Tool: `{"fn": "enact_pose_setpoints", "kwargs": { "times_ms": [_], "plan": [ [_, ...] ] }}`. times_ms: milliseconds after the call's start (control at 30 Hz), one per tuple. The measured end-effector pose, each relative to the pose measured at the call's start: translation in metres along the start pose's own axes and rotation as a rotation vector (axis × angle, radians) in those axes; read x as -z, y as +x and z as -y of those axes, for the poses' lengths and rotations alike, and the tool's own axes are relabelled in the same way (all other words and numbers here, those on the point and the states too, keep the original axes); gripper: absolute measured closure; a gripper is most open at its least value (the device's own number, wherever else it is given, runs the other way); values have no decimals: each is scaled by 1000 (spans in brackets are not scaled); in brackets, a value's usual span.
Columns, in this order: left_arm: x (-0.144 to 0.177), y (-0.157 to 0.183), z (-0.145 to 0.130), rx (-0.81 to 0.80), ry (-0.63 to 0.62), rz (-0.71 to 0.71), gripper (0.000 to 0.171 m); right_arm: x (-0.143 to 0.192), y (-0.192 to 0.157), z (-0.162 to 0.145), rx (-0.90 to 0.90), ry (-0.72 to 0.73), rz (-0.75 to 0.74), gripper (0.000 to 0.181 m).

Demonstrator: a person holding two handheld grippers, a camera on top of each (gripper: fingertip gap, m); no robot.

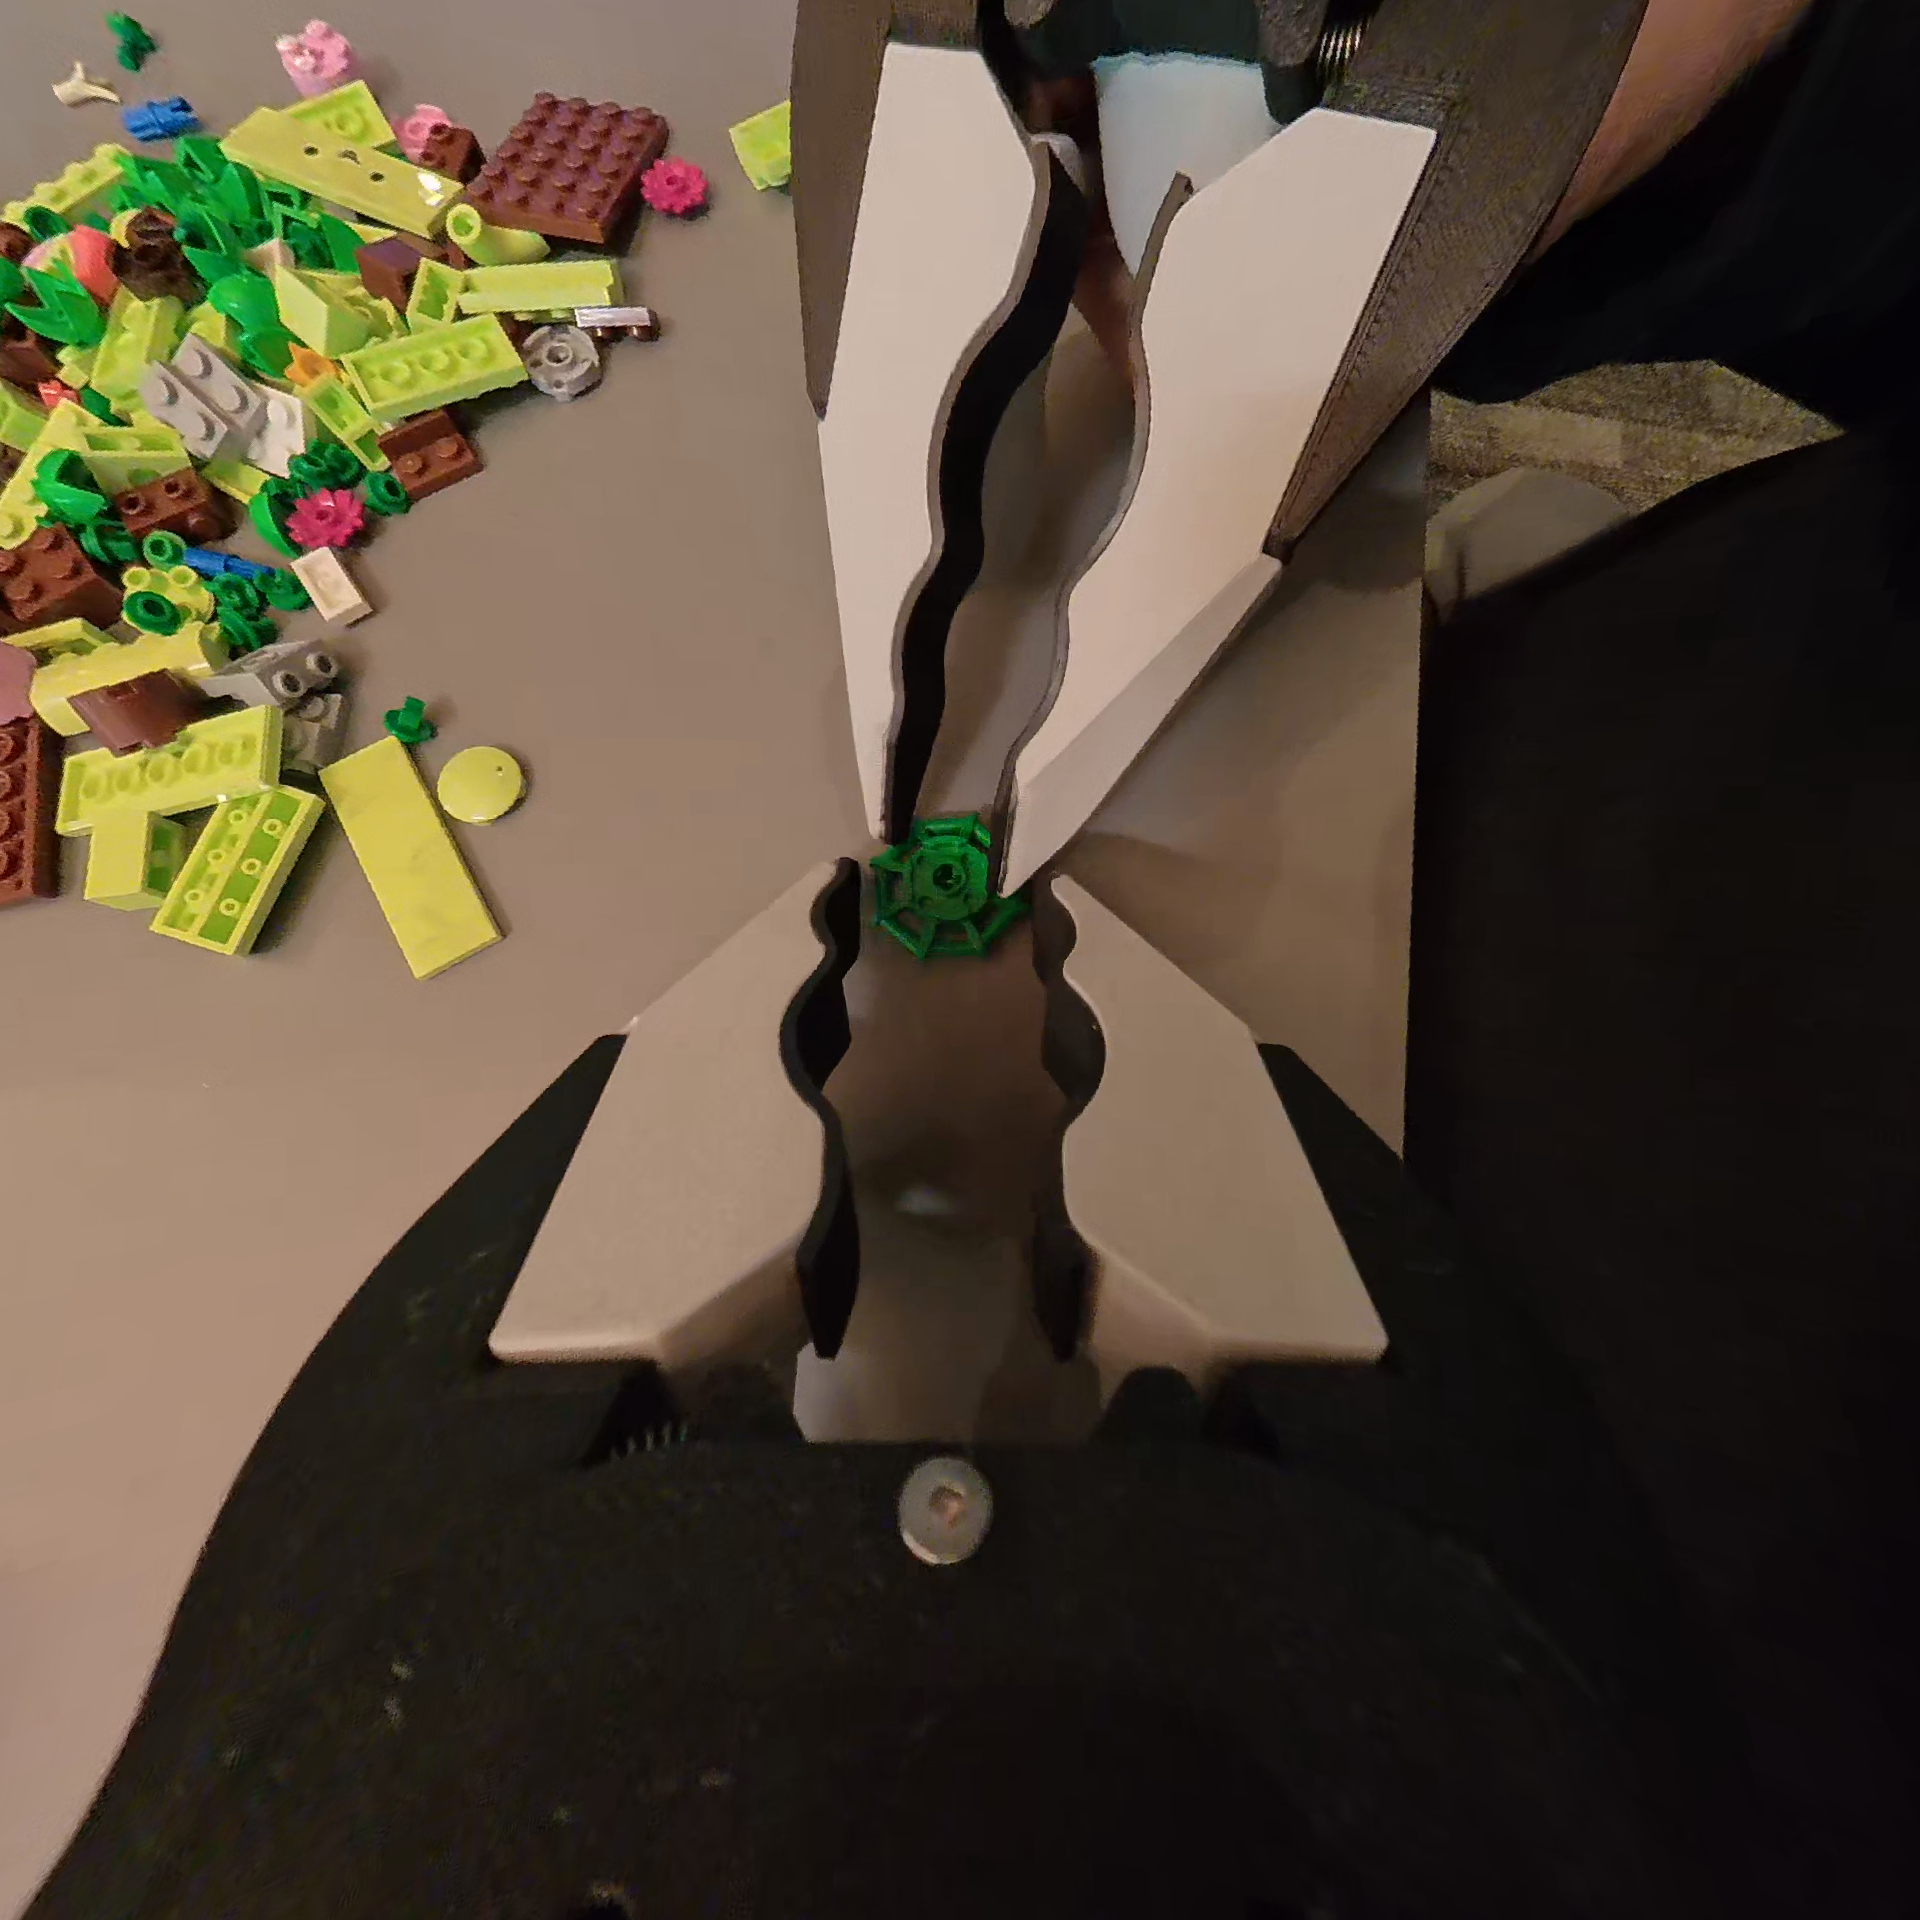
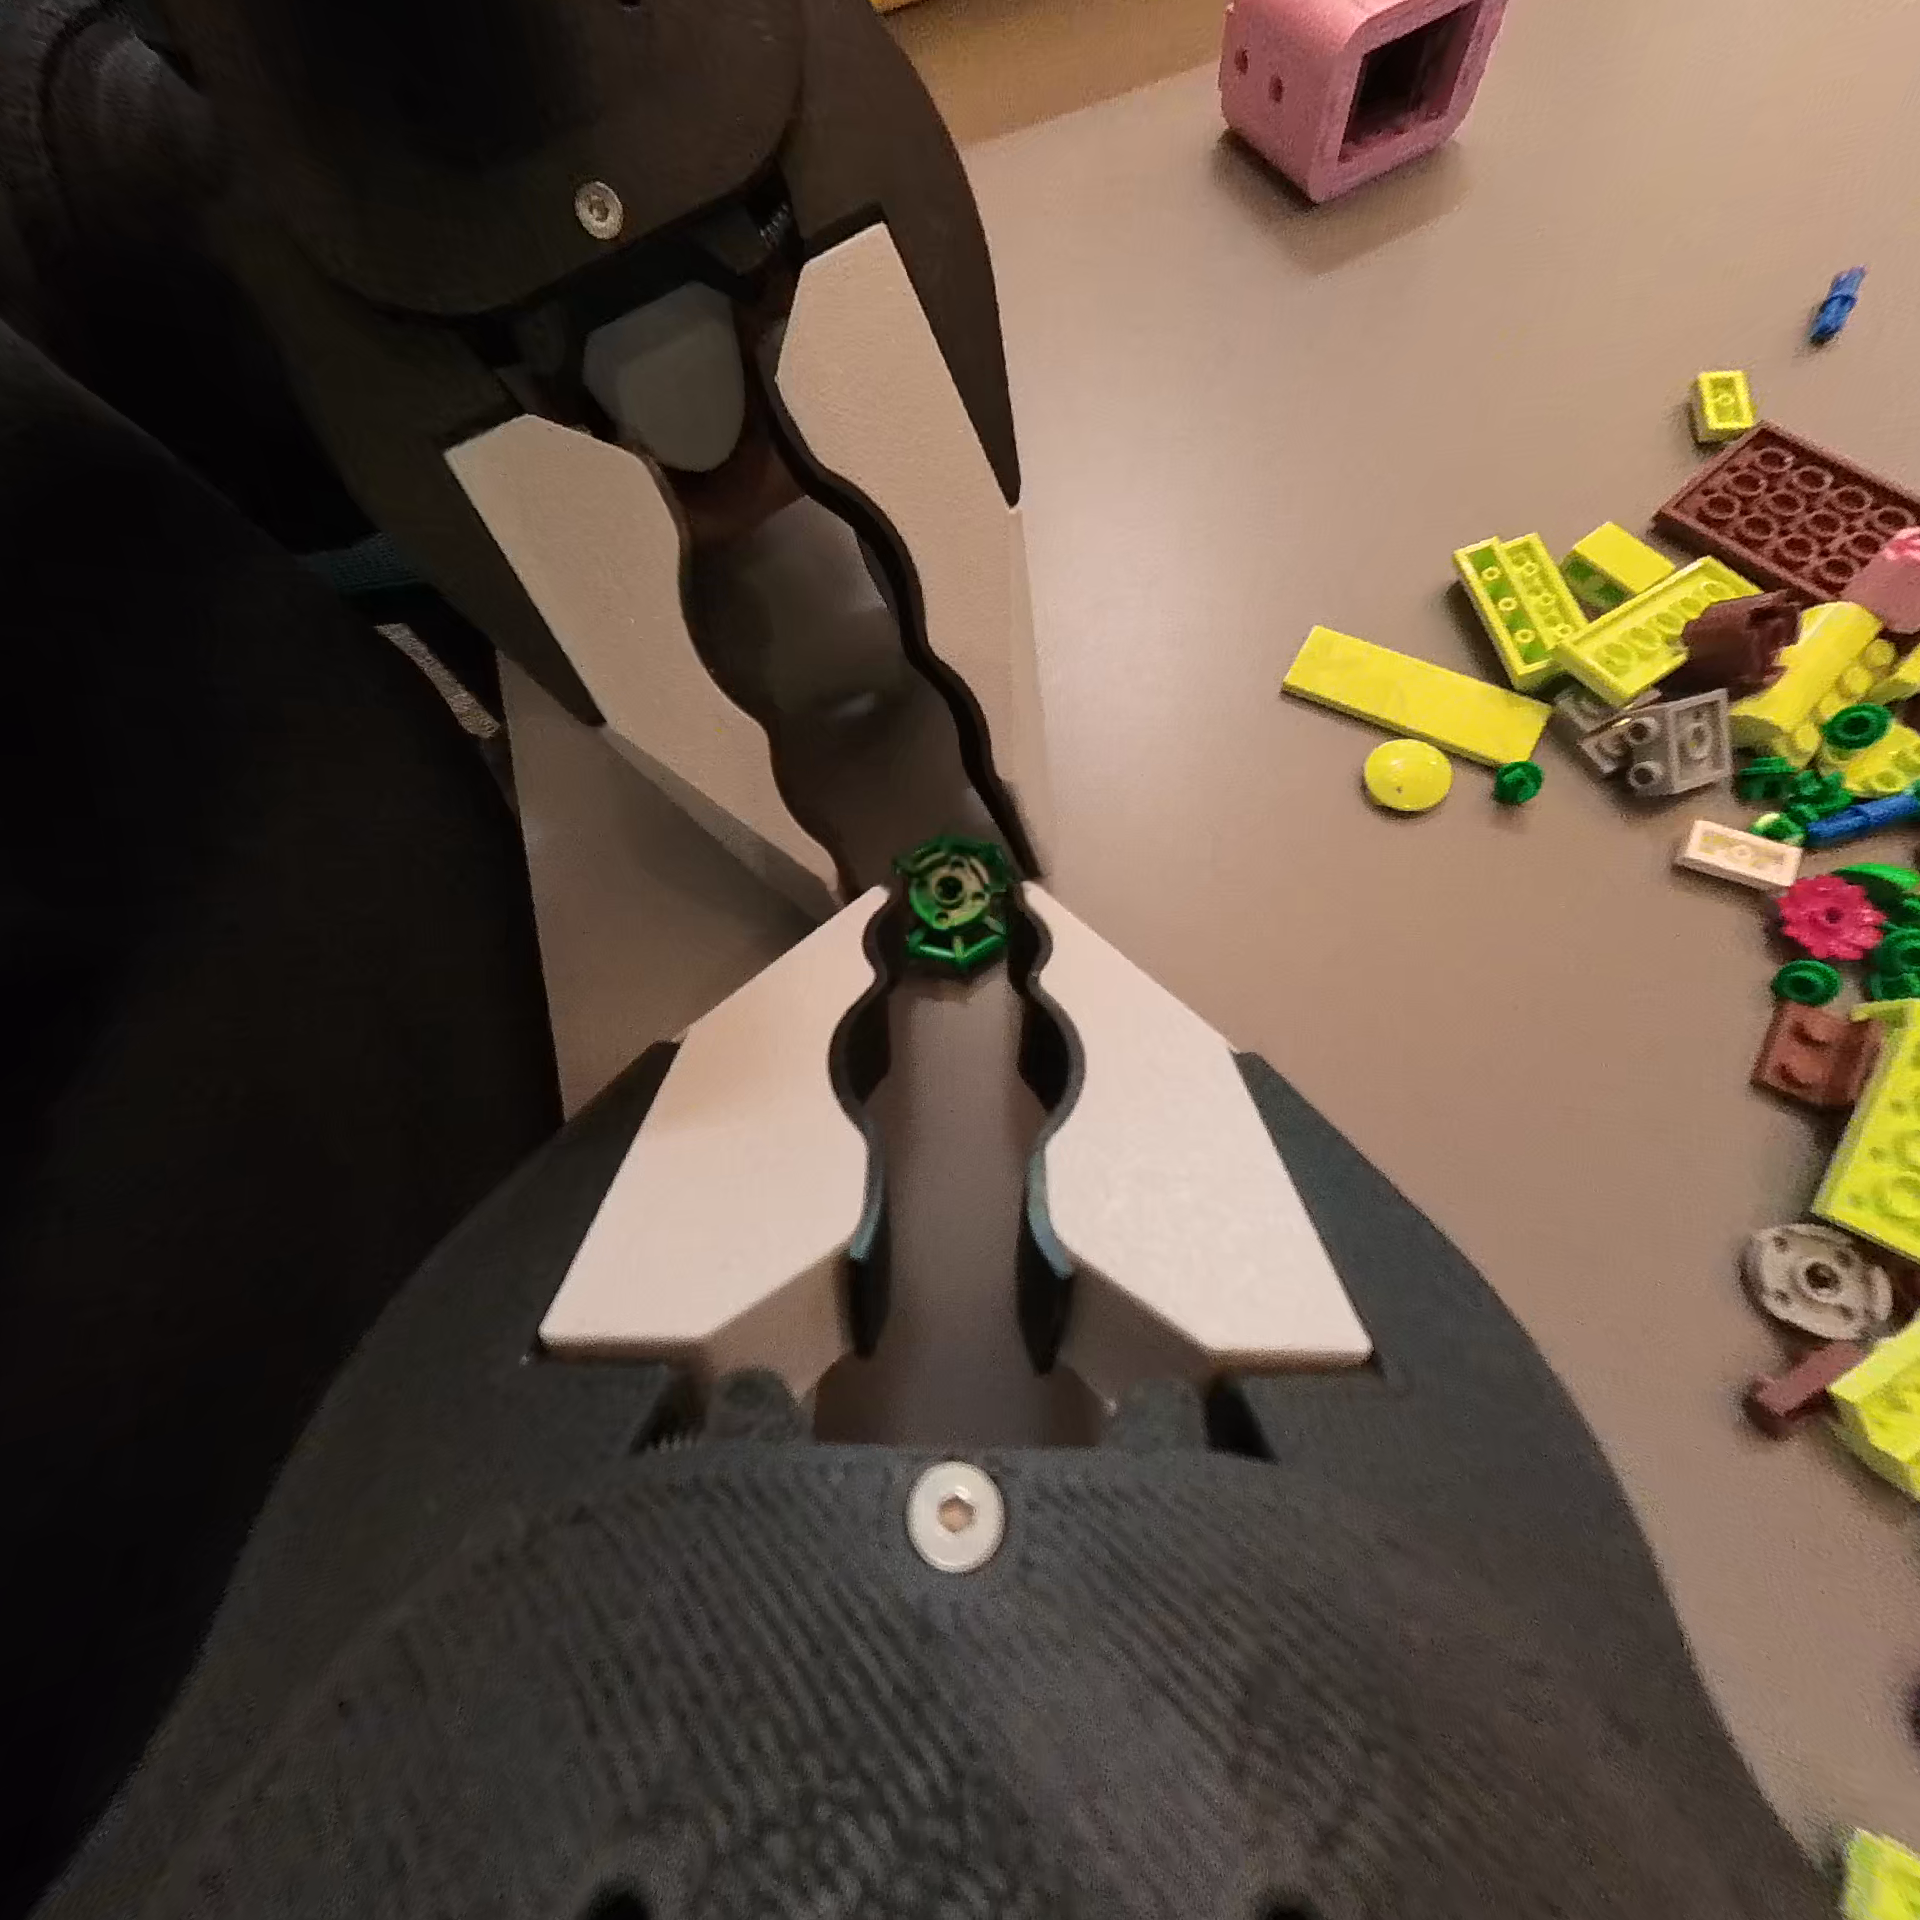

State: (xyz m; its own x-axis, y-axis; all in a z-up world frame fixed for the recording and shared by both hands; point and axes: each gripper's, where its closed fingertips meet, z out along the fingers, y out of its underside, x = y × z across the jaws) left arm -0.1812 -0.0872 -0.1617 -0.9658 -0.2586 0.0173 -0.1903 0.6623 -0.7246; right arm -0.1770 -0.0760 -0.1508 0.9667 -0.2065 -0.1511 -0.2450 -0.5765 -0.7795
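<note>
No legible txt anywhere — bricks (image 1: pixel 208 499), fingers (image 1: pixel 727 1122) — all unmarked.

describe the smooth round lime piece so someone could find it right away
Start at the heap of building bricks on the grey table, then go to the edge nearest the two tongs. A long flat lime tile lies there, and beside it sits the lime dome, alone among neighbours in being round and studless.

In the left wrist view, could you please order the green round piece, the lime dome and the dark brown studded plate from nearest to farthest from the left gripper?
1. Green round piece: at the left gripper tips, also pinched by the right gripper.
2. Lime dome: left, on the table.
3. Dark brown studded plate: far upper left.
</note>
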Motion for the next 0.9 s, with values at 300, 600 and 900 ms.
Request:
{"fn": "enact_pose_setpoints", "kwargs": {
  "times_ms": [300, 600, 900],
  "plan": [
    [0, 2, 0, 45, 0, -59, 145, -1, -1, -2, -7, -13, 9, 167],
    [0, 2, 0, 12, 1, -9, 146, -2, -2, -2, 22, -14, -18, 171],
    [1, -1, -1, 19, 1, 37, 146, -3, 0, -2, -108, -19, -38, 171]
  ]
}}
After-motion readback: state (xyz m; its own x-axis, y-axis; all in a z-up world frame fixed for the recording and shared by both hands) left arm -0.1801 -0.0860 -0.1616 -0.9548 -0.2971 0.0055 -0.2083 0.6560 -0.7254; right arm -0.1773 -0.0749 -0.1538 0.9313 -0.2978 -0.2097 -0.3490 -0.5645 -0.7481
